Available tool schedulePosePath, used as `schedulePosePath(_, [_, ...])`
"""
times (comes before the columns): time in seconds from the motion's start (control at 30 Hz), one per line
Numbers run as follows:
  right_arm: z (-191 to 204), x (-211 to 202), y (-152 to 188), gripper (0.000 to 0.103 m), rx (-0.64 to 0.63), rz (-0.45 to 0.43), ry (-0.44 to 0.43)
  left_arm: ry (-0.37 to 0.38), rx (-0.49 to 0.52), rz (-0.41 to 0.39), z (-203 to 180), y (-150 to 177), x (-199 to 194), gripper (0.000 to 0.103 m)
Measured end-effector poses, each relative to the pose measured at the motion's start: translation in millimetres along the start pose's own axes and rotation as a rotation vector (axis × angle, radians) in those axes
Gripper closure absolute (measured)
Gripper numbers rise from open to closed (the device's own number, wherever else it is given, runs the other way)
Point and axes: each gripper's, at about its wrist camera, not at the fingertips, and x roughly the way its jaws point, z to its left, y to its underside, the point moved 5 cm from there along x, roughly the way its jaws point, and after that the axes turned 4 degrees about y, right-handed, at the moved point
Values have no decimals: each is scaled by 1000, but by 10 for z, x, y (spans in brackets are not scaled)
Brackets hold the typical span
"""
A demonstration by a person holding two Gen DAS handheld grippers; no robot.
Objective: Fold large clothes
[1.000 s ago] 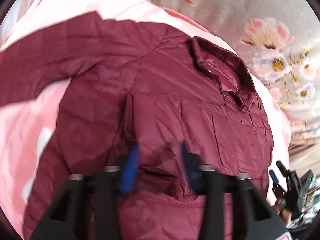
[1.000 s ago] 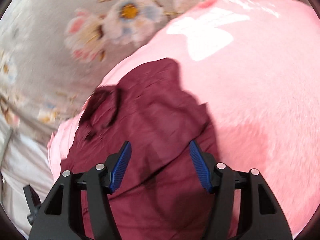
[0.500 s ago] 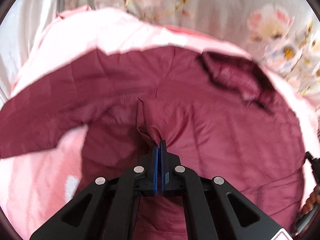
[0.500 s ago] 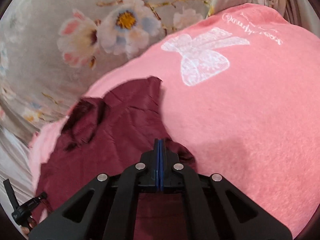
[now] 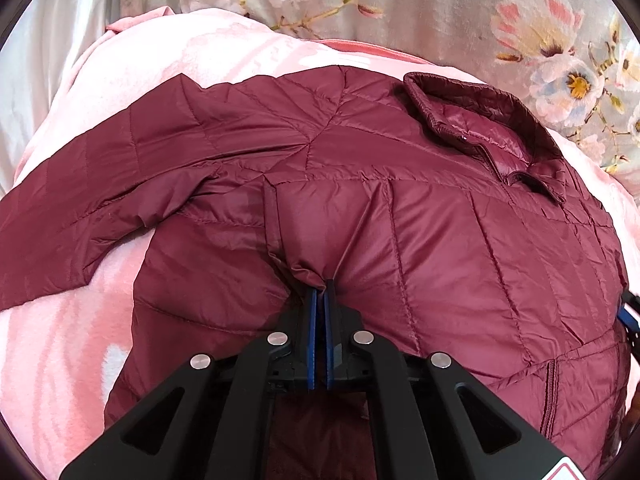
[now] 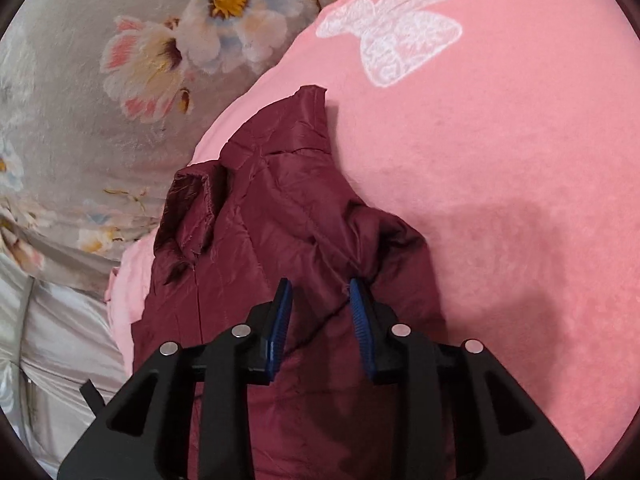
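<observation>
While left gripper (image 5: pixel 319 292) pinches quilted maroon jacket (image 5: pixel 400 216) fold on pink blanket (image 6: pixel 500 160), right gripper (image 6: pixel 320 292) hovers parted above fabric.

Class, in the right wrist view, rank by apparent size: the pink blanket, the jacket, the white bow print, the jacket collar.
1. Pink blanket
2. Jacket
3. White bow print
4. Collar
The bow print lies farther from the camera, so the last two are unsure.

Maroon quilted jacket (image 5: pixel 440 232) on a pink blanket (image 6: pixel 500 160) (white bow print), grey floral cloth (image 5: pixel 460 12) behind.
</observation>
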Motion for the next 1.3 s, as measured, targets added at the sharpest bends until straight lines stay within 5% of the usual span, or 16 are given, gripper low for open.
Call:
schedulePosePath(0.13, [-21,34,-123,68,50,-17,-19,21,-13,-5,36,6,-7,100])
schedulePosePath(0.23, [-72,-124,16,51,57,-37,-15,43,-29,-7,64,9,-15,99])
schedulePosePath(0.4, [-153,-237,288,48,88,-5,-64,40,-26,-10,63,11,-14,99])
schedulePosePath(0.63, [-75,-115,-139,40,123,-99,-75,49,-31,-13,80,6,-14,99])
schedulePosePath(0.7, [-102,-102,-248,48,155,-110,-95,53,-32,-14,83,5,-16,99])
schedulePosePath(0.77, [-74,-160,-285,100,134,-125,-85,55,-34,-13,94,4,-29,101])
schedulePosePath(0.9, [18,-398,-293,103,-6,-201,32,59,-14,-6,72,6,-30,102])
schedulePosePath(1.0, [-175,-108,-202,103,-38,-110,179,32,23,-6,25,18,-2,101])
schedulePosePath(1.13, [-77,-68,-174,103,-150,-127,281,17,44,-2,29,12,9,100])
schedulePosePath(1.3, [218,-401,-120,97,-263,-191,436,-80,88,-13,90,-49,-234,91])
